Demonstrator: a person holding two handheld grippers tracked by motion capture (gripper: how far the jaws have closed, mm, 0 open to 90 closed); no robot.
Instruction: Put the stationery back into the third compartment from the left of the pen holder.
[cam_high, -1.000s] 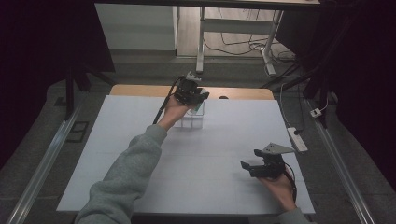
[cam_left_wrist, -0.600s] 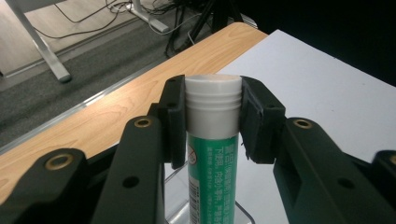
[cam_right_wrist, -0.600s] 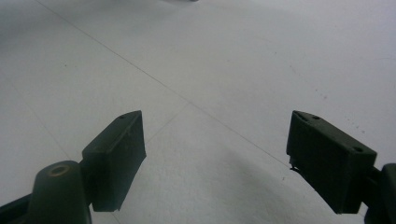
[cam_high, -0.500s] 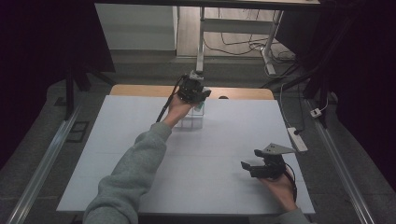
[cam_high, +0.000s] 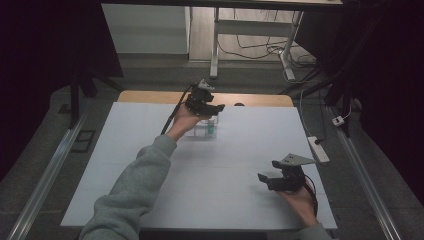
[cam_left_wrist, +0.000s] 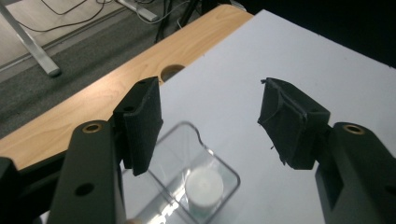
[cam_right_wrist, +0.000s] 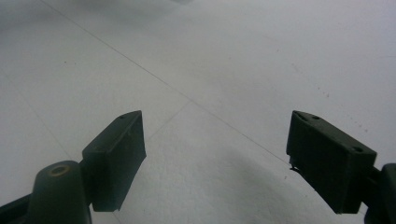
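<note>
White tabletop (cam_high: 200, 170): left hand-held gripper (cam_high: 212, 107) lifted above container (cam_left_wrist: 205, 177).

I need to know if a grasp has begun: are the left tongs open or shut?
Open. In the left gripper view the left tongs stand with jaws wide apart above the clear box, holding nothing.

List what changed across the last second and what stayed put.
The left tool lifted slightly above the clear container, jaws open, and let go of nothing. The white-capped bottle stayed inside the container. The right tool stayed open over the white tabletop.
</note>
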